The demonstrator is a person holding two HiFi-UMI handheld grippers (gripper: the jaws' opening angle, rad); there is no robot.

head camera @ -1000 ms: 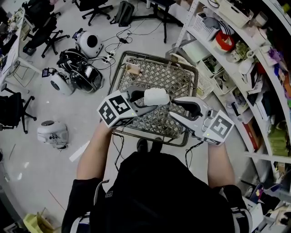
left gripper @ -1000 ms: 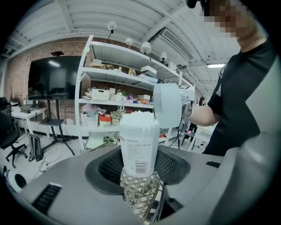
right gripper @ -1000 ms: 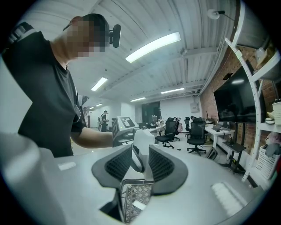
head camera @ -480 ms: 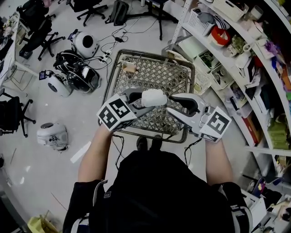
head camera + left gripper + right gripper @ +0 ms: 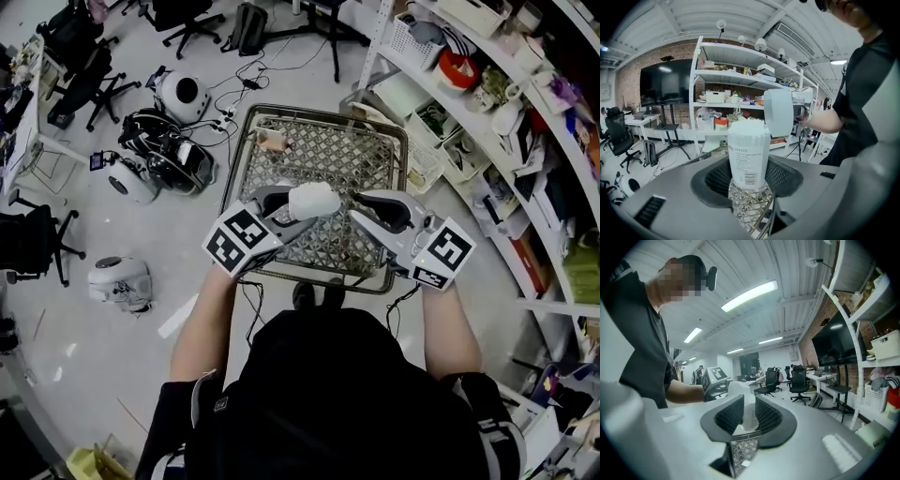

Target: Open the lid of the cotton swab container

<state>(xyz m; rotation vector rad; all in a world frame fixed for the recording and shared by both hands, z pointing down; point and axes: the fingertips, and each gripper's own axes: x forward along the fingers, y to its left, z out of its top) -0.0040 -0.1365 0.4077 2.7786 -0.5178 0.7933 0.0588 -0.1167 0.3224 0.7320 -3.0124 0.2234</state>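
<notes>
Over cart point(image 5: 246, 150), L claw point(image 5: 296, 212) grips upright swab tub point(image 5: 748, 154), R claw point(image 5: 356, 214) closing on lid point(image 5: 778, 112).

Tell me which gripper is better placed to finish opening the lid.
Right gripper: its jaws have just been closing with the lid between them; the left gripper grips the cotton swab container.

The white cylindrical swab container point(image 5: 748, 154) and its round lid point(image 5: 778, 112) look like smooth, translucent plastic. The grey mesh cart basket point(image 5: 323, 112) is bare metal.
</notes>
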